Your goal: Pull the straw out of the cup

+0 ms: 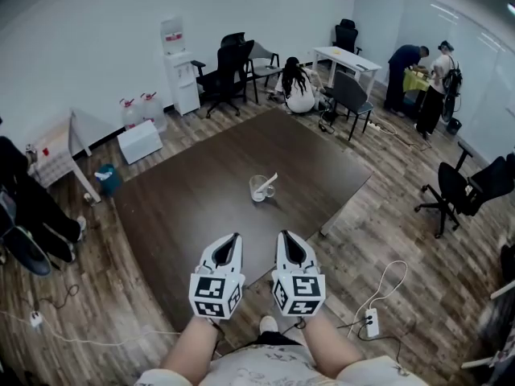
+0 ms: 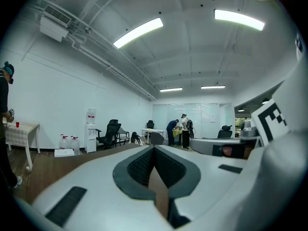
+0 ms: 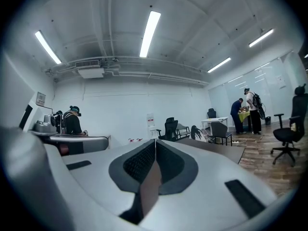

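Observation:
A clear cup (image 1: 259, 190) stands near the middle of the dark brown table (image 1: 193, 207), with a white straw (image 1: 269, 182) leaning out of it to the right. My left gripper (image 1: 236, 236) and right gripper (image 1: 283, 233) are side by side over the table's near edge, well short of the cup. Both point toward it. In the left gripper view the left gripper (image 2: 154, 147) has its jaws pressed together with nothing between them. The right gripper (image 3: 155, 141) looks the same in the right gripper view. Neither gripper view shows the cup.
A power strip (image 1: 371, 322) and its cable lie on the wood floor at the right. A black office chair (image 1: 459, 191) stands right of the table. More chairs, a water dispenser (image 1: 179, 67) and several people are at the far wall. A small white table (image 1: 60, 147) stands at the left.

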{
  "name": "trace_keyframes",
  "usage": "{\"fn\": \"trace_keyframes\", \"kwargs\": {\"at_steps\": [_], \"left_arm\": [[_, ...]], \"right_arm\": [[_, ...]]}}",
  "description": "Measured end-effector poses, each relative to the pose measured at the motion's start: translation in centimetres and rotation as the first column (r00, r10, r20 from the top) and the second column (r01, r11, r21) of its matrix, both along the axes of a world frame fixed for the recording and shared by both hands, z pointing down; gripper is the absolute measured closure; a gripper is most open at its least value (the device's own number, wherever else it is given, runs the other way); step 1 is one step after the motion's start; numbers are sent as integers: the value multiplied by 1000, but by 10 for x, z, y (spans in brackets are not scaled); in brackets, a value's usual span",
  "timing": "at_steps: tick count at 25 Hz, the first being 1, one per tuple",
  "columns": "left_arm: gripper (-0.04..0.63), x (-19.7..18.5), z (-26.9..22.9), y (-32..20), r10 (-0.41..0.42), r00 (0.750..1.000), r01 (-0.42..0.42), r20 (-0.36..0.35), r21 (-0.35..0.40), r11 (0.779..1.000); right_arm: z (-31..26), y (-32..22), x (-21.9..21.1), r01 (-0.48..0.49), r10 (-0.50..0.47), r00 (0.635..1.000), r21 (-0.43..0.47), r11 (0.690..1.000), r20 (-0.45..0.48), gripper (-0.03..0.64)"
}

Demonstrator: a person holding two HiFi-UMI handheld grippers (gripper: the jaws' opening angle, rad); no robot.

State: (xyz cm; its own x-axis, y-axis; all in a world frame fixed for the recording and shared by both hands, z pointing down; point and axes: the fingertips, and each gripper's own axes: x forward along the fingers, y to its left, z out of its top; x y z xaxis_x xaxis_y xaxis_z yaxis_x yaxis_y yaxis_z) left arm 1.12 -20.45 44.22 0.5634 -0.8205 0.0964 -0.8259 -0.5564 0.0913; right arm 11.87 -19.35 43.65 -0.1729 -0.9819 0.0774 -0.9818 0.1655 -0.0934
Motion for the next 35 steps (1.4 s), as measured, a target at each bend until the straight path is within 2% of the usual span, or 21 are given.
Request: {"fn": "trace_keyframes", "kwargs": {"at_steps": [7,13,21,28,30,31,35], "left_arm": [[595,52,4,-71,-34,999,34,11,-13,999],[595,71,13,-111,-56,998,57,23,-26,998],[595,61,31,-155,-90,995,92,36,-68,993],[595,46,44,-190,-78,996,81,35,-84,993],[595,43,49,-199,-76,997,79,34,-95,992],[595,41,51,-204,-75,997,78,33,-99,992],[595,30,52,-221,-84,996,88,39,-109,990]], "right_arm": [[8,-71,47,48,-48,999,-20,999,-5,601],[20,-119,61,82,-83,996,-38,996,-14,601],[49,-174,54,108,-107,994,-101,989,16,601],[85,-223,57,48,-42,998,-142,989,41,601],[98,-238,60,33,-24,998,-163,986,54,576],[106,-245,61,29,-19,998,-180,983,55,536],[142,-271,64,-3,12,999,-256,967,31,517]]}}
